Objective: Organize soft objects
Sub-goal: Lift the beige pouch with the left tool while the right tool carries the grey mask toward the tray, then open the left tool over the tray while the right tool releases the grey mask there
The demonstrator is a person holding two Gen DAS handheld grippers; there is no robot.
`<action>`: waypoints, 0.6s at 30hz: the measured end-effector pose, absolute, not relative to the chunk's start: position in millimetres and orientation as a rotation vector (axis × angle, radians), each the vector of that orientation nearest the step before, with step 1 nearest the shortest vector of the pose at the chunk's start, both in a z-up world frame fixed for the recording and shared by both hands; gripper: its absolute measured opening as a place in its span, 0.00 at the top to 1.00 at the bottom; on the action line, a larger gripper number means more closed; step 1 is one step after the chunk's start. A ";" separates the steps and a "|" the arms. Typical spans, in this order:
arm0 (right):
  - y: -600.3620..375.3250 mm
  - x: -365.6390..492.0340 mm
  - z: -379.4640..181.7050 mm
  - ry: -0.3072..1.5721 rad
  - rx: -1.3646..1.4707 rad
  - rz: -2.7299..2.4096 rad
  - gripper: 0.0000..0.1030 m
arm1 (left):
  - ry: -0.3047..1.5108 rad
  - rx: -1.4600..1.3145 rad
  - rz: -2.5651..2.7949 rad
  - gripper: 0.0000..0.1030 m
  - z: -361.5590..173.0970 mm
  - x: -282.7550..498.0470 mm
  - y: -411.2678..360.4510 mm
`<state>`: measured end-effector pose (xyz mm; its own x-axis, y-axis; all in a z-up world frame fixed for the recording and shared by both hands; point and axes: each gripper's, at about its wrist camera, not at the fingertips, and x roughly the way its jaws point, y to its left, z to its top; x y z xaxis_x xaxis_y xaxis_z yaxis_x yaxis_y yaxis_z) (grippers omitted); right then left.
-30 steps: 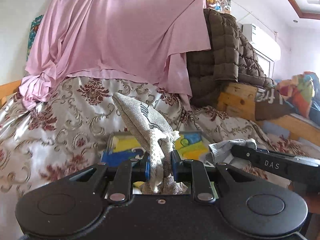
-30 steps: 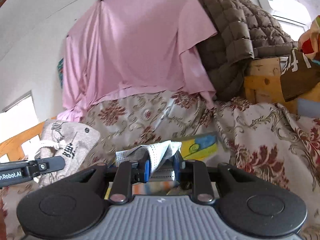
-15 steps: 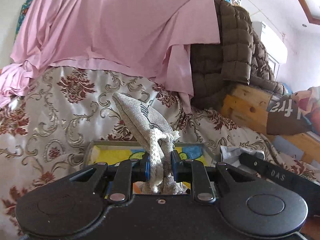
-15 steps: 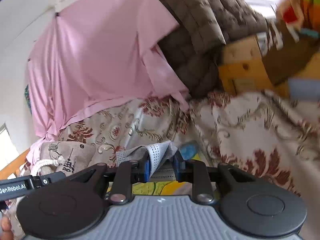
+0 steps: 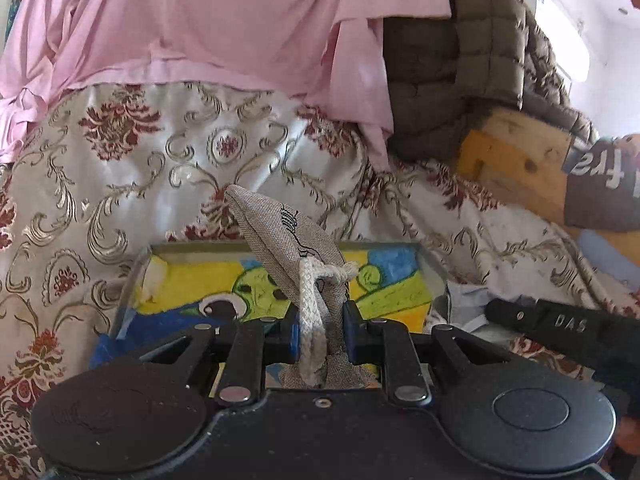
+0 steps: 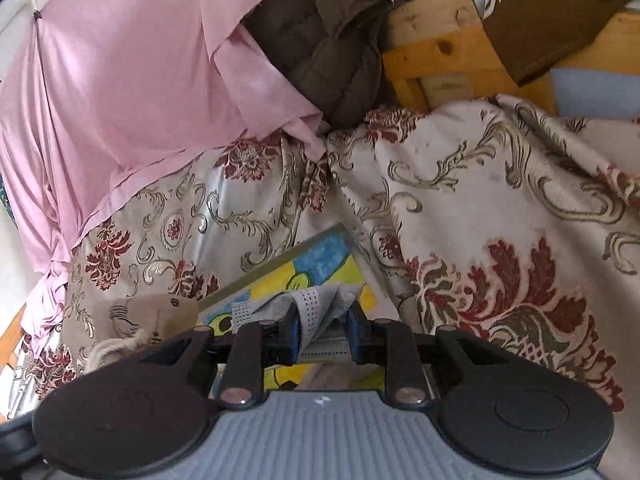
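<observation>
My left gripper [image 5: 320, 336] is shut on a grey drawstring pouch [image 5: 288, 244] with a white cord, held over a clear tray [image 5: 136, 276] with a yellow, blue and green picture inside. My right gripper [image 6: 322, 334] is shut on a grey perforated cloth [image 6: 308, 306], held over the same tray [image 6: 280, 262]. The pouch also shows in the right wrist view [image 6: 152, 316] at the left. The right gripper shows in the left wrist view as a black bar [image 5: 560, 324], with the cloth [image 5: 464, 304] beside it.
The tray lies on a cream bedspread [image 5: 120, 168] with red flowers. A pink sheet [image 5: 200, 20] hangs behind it. A brown quilted jacket [image 5: 472, 48] drapes over a wooden frame [image 5: 516, 160] at the right.
Both grippers have moved forward and down toward the tray, which now looks larger and closer. The right gripper has tilted. Both still hold their items.
</observation>
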<state>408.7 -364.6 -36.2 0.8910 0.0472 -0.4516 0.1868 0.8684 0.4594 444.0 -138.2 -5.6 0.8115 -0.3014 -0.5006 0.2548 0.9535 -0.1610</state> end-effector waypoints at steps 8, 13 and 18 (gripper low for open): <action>-369.8 410.6 -41.1 0.504 0.508 -0.051 0.73 | 0.618 -0.068 -0.260 0.78 -18.2 455.9 -145.2; -376.5 410.7 -47.4 0.526 0.533 -0.048 0.69 | 0.627 -0.060 -0.257 0.78 -21.6 456.3 -148.9; -375.1 411.8 -50.5 0.537 0.533 -0.045 0.60 | 0.637 -0.043 -0.253 0.76 -25.1 456.3 -155.1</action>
